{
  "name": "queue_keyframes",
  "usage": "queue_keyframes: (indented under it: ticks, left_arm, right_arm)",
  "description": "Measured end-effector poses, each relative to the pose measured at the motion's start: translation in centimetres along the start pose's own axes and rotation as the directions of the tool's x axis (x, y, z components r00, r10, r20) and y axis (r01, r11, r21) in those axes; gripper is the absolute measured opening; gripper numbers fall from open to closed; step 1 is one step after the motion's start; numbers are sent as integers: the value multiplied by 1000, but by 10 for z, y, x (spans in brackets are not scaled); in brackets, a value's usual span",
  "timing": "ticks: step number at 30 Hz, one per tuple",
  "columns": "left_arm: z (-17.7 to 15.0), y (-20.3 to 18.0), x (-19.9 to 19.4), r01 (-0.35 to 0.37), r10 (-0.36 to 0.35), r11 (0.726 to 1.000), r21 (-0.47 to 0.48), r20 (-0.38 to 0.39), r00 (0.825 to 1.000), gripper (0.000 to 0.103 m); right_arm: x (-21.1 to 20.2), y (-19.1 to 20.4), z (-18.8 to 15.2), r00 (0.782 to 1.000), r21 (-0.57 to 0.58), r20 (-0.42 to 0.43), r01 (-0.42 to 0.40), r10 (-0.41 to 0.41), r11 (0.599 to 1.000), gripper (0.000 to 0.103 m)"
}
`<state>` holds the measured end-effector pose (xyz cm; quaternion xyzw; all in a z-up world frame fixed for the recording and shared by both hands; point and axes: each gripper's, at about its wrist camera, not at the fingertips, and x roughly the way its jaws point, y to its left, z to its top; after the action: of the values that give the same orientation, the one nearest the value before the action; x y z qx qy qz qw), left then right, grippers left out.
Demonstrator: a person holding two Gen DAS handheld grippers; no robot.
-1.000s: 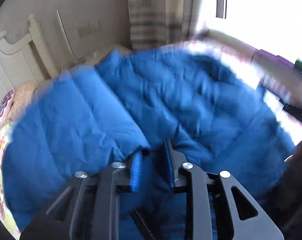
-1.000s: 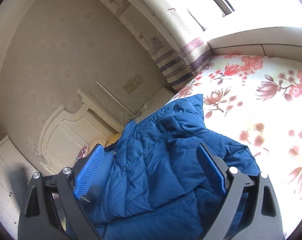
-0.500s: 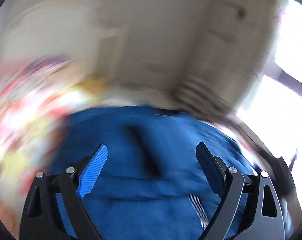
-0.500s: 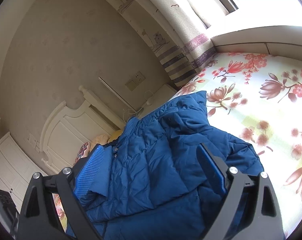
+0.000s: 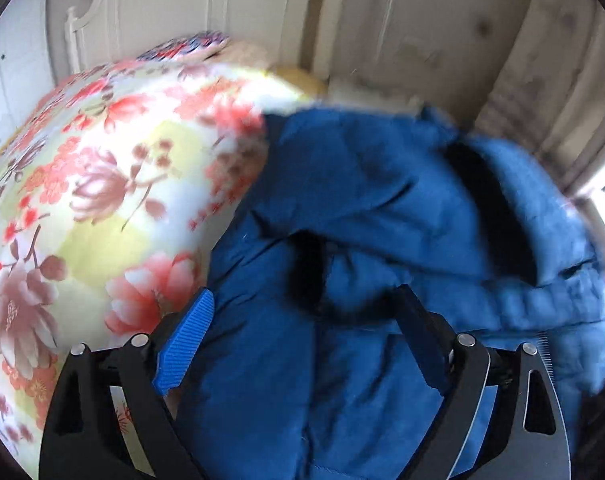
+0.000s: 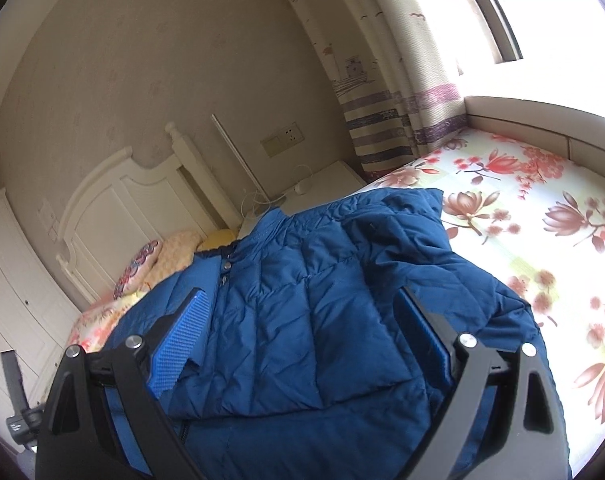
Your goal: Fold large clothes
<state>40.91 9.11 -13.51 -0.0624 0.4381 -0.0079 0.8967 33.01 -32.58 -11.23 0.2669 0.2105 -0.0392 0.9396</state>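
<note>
A blue quilted down jacket (image 6: 322,308) lies crumpled on a bed with a floral sheet (image 6: 542,216). In the left wrist view the jacket (image 5: 382,208) fills the right half, with dark folds in it. My left gripper (image 5: 306,340) is open and empty, just above the jacket's near edge. My right gripper (image 6: 302,336) is open and empty, hovering over the jacket's folded panel. The jacket's snap buttons (image 6: 225,272) show near the collar.
A white headboard (image 6: 114,208) and pillows (image 6: 170,256) are at the bed's far end. A striped curtain (image 6: 382,120) and a bright window stand at the right. A white nightstand (image 6: 322,184) sits by the wall. White wardrobe doors (image 6: 10,300) are at the left.
My left gripper let go of the jacket, opened, and swung left, now facing the floral sheet and headboard. My right gripper stayed open and drew back slightly.
</note>
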Motion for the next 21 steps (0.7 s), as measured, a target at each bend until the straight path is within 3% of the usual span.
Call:
queue_keyframes:
  ticks: [5, 9, 11, 14, 16, 17, 21]
  left_arm:
    - [-2, 29, 6, 81, -83, 988, -128, -6, 997, 95]
    - [-5, 32, 4, 88, -88, 986, -140, 3, 996, 95]
    - [-7, 32, 3, 90, -90, 986, -141, 4, 996, 95]
    - [-7, 33, 3, 96, -96, 985, -145, 7, 995, 95]
    - [-5, 34, 2, 100, -100, 984, -148, 9, 995, 95]
    - [-6, 35, 2, 106, -105, 983, -150, 11, 994, 95]
    - [-7, 34, -1, 115, -114, 981, -158, 17, 993, 96]
  right_arm:
    - [5, 17, -4, 999, -102, -31, 12, -15, 995, 93]
    - [18, 56, -14, 993, -307, -110, 0, -36, 952, 93]
    - [26, 91, -29, 990, -498, -121, 1, -71, 867, 93]
    - [41, 143, -61, 984, -770, -116, -5, -132, 638, 93]
    - [50, 165, -79, 982, -859, -110, -16, -153, 511, 91]
    - [53, 173, -84, 983, -880, -106, -24, -148, 474, 91]
    - [67, 200, -95, 983, -914, -126, -63, -131, 401, 89]
